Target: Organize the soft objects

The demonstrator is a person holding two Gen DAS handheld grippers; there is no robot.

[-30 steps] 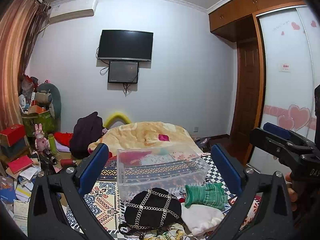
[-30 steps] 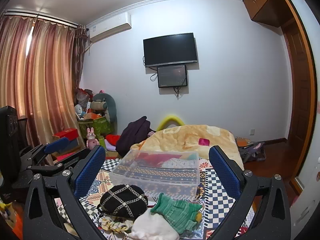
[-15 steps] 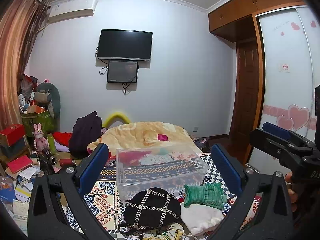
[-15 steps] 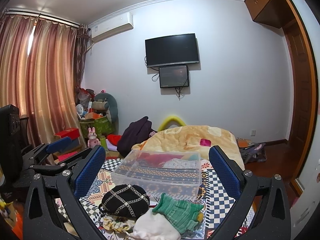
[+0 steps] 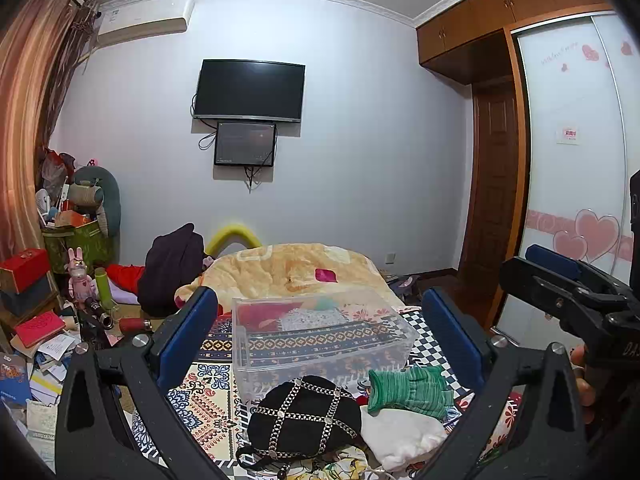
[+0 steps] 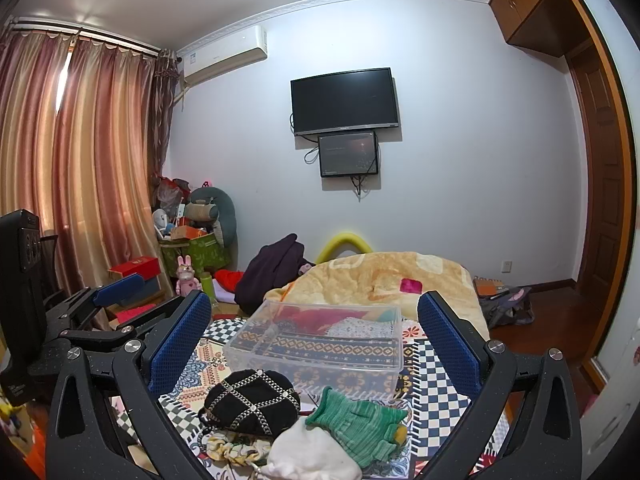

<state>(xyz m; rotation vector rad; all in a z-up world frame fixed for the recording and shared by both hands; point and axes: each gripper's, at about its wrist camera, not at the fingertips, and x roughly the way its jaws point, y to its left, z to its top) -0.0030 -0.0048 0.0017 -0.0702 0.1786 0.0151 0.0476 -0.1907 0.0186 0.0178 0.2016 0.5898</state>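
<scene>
A clear plastic bin [image 5: 320, 336] [image 6: 320, 340] stands empty on a patterned cloth. In front of it lie a black hat with silver chains [image 5: 304, 416] [image 6: 252, 400], green knit gloves [image 5: 408, 388] [image 6: 360, 420], a white soft item [image 5: 400, 432] [image 6: 312, 456] and a yellow floral scrunchie [image 6: 228, 448]. My left gripper [image 5: 320, 344] is open and empty, held above the pile. My right gripper [image 6: 316, 344] is open and empty, at about the same height. Each gripper shows at the edge of the other's view, the right one [image 5: 568, 292] and the left one [image 6: 100, 312].
A yellow quilt [image 5: 292, 272] lies behind the bin. A dark jacket [image 5: 172, 264] sits to the left. Boxes, books and toys [image 5: 48, 312] crowd the floor at left. A wardrobe [image 5: 580, 160] and a door [image 5: 492, 200] stand at right.
Both views have shifted only slightly; the soft items and the bin have not moved, and both grippers stay open.
</scene>
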